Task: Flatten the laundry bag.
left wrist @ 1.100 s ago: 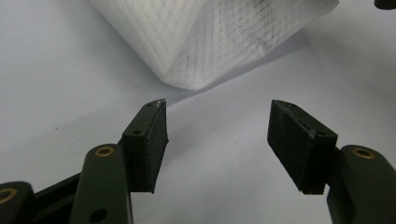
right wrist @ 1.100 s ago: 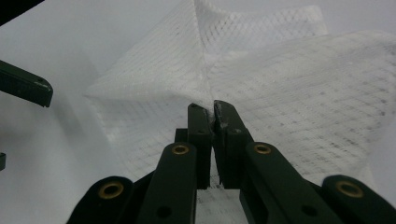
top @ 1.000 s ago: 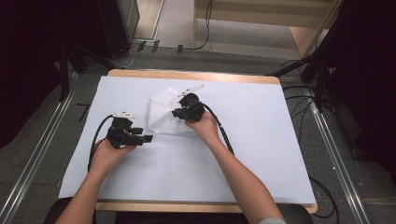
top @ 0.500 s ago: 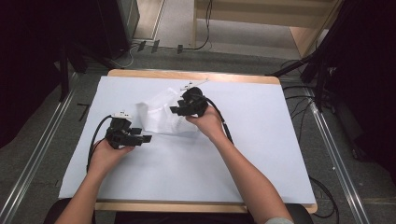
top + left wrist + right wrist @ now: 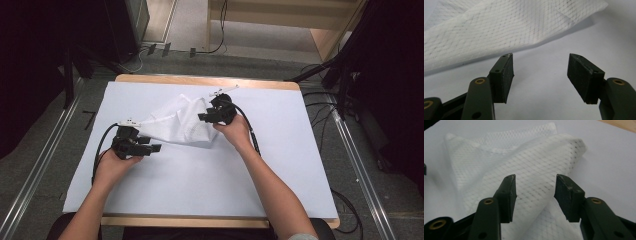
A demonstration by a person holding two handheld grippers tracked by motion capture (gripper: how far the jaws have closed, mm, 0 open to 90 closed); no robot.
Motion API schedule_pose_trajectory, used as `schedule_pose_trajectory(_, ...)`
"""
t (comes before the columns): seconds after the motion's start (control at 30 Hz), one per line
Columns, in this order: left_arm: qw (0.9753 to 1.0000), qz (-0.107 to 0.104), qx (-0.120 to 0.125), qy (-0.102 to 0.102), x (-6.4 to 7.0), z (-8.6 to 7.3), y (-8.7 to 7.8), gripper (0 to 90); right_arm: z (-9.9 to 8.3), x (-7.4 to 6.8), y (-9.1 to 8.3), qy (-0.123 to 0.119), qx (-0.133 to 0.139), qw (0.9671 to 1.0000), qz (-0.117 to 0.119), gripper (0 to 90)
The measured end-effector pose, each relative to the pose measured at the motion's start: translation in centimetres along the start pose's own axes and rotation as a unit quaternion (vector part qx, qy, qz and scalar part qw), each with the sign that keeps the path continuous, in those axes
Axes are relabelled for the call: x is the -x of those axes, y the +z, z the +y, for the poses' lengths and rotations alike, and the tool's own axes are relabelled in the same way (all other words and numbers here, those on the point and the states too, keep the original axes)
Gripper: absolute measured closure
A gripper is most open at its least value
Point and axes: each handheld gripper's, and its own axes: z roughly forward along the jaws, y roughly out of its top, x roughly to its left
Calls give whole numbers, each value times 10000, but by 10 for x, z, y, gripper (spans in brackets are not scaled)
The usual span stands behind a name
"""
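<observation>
Right now I am watching a white mesh cloth [image 5: 177, 125] lying rumpled on the counter [image 5: 210, 185], toward its far half. My left gripper [image 5: 150, 148] is sitting just at the near-left corner of the cloth with its jaws standing wide apart, nothing between them; in the left gripper view the cloth's edge [image 5: 506, 27] is hanging just beyond the pads [image 5: 505, 75]. My right gripper [image 5: 206, 117] is resting at the cloth's right side, jaws also parted, and in the right gripper view a folded layer of the cloth [image 5: 534, 170] is lying beyond the gap. I cannot tell whether either pad is touching the mesh.
</observation>
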Motion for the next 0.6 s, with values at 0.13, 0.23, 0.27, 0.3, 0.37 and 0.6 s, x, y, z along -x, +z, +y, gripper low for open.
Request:
schedule_pose_trajectory(0.13, 10000, 13, 6, -24, -2, 0, -2, 387, -6, 9, 10, 180, -85, 9998, 43, 410)
schedule_pose_trajectory(0.23, 10000, 35, 35, -50, -3, -1, -3, 387, -11, 10, 21, 287, -210, 9993, 106, 396)
schedule_pose_trajectory(0.27, 10000, 27, 30, -56, -4, -1, -3, 387, -12, 10, 24, 288, -227, 9993, 122, 398)
schedule_pose_trajectory(0.3, 10000, 26, 31, -52, -5, -1, -4, 387, -13, 9, 28, 311, -273, 9991, 125, 413)
schedule_pose_trajectory(0.37, 9999, 39, 53, -79, -6, -1, -5, 387, -15, 7, 33, 341, -299, 9989, 138, 503)
schedule_pose_trajectory(0.6, 9998, 67, 94, -154, -10, -2, -8, 388, -14, 1, 34, 162, -291, 9994, 127, 900)
